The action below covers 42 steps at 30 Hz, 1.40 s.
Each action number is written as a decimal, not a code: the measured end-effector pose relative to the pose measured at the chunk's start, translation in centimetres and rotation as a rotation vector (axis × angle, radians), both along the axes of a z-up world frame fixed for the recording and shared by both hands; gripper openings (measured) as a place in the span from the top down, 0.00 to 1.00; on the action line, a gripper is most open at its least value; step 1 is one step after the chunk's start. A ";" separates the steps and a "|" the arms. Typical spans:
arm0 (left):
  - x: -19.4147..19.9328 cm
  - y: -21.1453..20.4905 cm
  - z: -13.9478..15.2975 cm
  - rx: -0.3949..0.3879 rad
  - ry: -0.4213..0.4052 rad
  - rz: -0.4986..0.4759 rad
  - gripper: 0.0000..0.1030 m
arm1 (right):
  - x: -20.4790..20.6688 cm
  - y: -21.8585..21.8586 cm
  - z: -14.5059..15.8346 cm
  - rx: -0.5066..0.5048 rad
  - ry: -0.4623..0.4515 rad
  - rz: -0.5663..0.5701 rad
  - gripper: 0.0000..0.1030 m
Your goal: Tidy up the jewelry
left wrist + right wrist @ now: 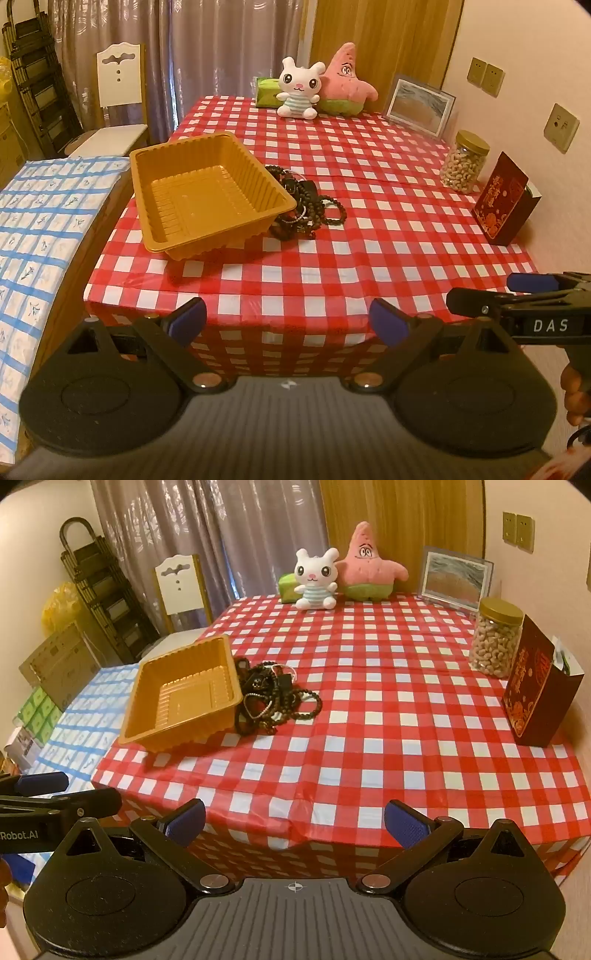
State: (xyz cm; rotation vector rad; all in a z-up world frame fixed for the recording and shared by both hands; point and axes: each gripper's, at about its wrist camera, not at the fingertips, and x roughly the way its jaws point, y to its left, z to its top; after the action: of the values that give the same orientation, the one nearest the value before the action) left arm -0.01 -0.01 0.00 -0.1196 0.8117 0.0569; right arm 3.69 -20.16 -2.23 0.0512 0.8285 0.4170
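Nothing is sorted yet, as far as I can judge. The tray point(207, 192), a gold plastic one, sits empty toward the left of the surface point(388, 236), which wears a red and white checked cloth. The jewelry point(308, 203), a tangled heap of dark bead bracelets and strands, lies on the cloth touching the tray's right wall. From the right wrist view I see the same: the tray point(184, 698) bare inside, the heap point(273, 698) pressed against its right side, with one loop of beads trailing out to the right. So I take it the whole job remains: lifting pieces from the heap and laying them in the tray.

I hold both claws short of the near edge of the surface, angled downward toward it, well apart from the jewelry. My left claw point(288, 321) is released, its blue pads spread wide with only cloth showing between them. My right claw point(293, 827) is likewise released and grasps nothing. Each claw shows at the edge of the other's view, so they hang side by side. Part of a hand point(574, 395) shows at the right edge of the left view.

At the far edge stand two plush toys; at the right, a jar of nuts, a framed picture and a dark red box.
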 end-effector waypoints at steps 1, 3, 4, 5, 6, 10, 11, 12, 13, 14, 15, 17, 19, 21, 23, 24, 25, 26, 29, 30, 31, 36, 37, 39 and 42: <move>0.0 0.0 0.0 0.001 0.001 0.000 0.08 | 0.0 0.0 0.0 -0.002 0.001 0.000 0.00; 0.0 0.0 0.0 0.001 0.002 0.001 0.08 | 0.0 0.0 0.0 -0.001 -0.001 0.000 0.00; 0.0 0.0 0.0 0.001 0.002 0.002 0.08 | 0.0 0.0 0.0 -0.001 -0.001 0.000 0.00; 0.0 -0.1 0.0 0.001 0.002 0.002 0.08 | 0.0 0.0 0.1 -0.001 -0.001 0.000 0.00; 0.0 -0.1 0.0 0.002 0.002 0.003 0.08 | 0.0 0.0 0.1 -0.001 -0.001 0.001 0.00; 0.0 0.0 0.0 -0.004 0.001 -0.001 0.08 | 0.0 0.0 0.1 -0.001 -0.001 0.002 0.00; 0.0 0.0 0.0 -0.003 0.001 -0.001 0.08 | 0.0 0.0 0.1 -0.002 -0.001 0.001 0.00; 0.0 -0.1 0.0 -0.003 0.000 -0.001 0.08 | 0.0 0.0 0.1 -0.002 -0.002 0.001 0.00; 0.0 -0.1 0.1 -0.003 0.000 -0.002 0.08 | 0.0 0.1 0.1 -0.002 -0.002 0.002 0.00; 0.0 0.0 0.0 -0.007 0.001 -0.002 0.08 | 0.0 0.1 0.1 -0.002 -0.001 0.002 0.00; 0.0 0.0 0.0 -0.006 0.001 -0.002 0.08 | 0.0 0.1 0.1 -0.002 -0.002 0.002 0.00; 0.0 0.0 0.0 -0.007 0.001 -0.001 0.08 | 0.1 0.1 0.1 -0.002 -0.002 0.001 0.00; 0.0 0.0 0.0 -0.006 0.001 -0.001 0.08 | 0.1 0.1 0.1 -0.003 -0.002 0.001 0.00; 0.0 0.0 0.0 -0.006 0.001 -0.001 0.08 | 0.1 0.1 0.1 -0.002 -0.002 0.001 0.00; 0.0 0.0 0.0 -0.007 0.001 -0.002 0.08 | 0.2 0.1 0.1 -0.002 -0.002 0.002 0.00; 0.0 0.0 0.0 -0.006 0.001 -0.002 0.08 | 0.2 0.1 0.1 -0.002 -0.002 0.002 0.00; 0.0 0.0 0.0 -0.007 0.001 -0.002 0.08 | 0.2 0.1 0.1 -0.002 -0.002 0.002 0.00; 0.0 0.0 0.0 -0.007 0.001 -0.001 0.08 | 0.2 0.1 0.2 -0.003 -0.002 0.001 0.00; 0.0 0.0 0.0 -0.007 0.002 -0.001 0.08 | 0.5 0.2 0.4 -0.003 -0.002 0.002 0.00; 0.0 0.0 0.0 -0.007 0.001 -0.001 0.08 | 0.5 0.2 0.4 -0.003 -0.002 0.001 0.00; 0.0 0.0 0.0 -0.007 0.001 -0.001 0.08 | 0.5 0.2 0.3 -0.002 -0.002 0.002 0.00; 0.0 0.0 0.0 -0.007 0.002 -0.001 0.08 | 0.4 0.1 0.2 -0.003 -0.003 0.002 0.00; 0.0 0.0 0.0 -0.007 0.001 -0.001 0.08 | 0.4 0.1 0.2 -0.004 -0.003 0.002 0.00; 0.0 0.0 0.0 -0.007 0.002 -0.001 0.08 | 0.4 0.1 0.2 -0.004 -0.003 0.002 0.00; 0.0 0.0 0.0 -0.006 0.001 -0.001 0.08 | 0.4 0.0 0.2 -0.004 -0.003 0.001 0.00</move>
State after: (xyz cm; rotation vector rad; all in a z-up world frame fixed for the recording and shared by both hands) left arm 0.01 0.00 0.00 -0.1251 0.8134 0.0530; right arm 4.12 -20.13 -2.05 0.0467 0.8268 0.4163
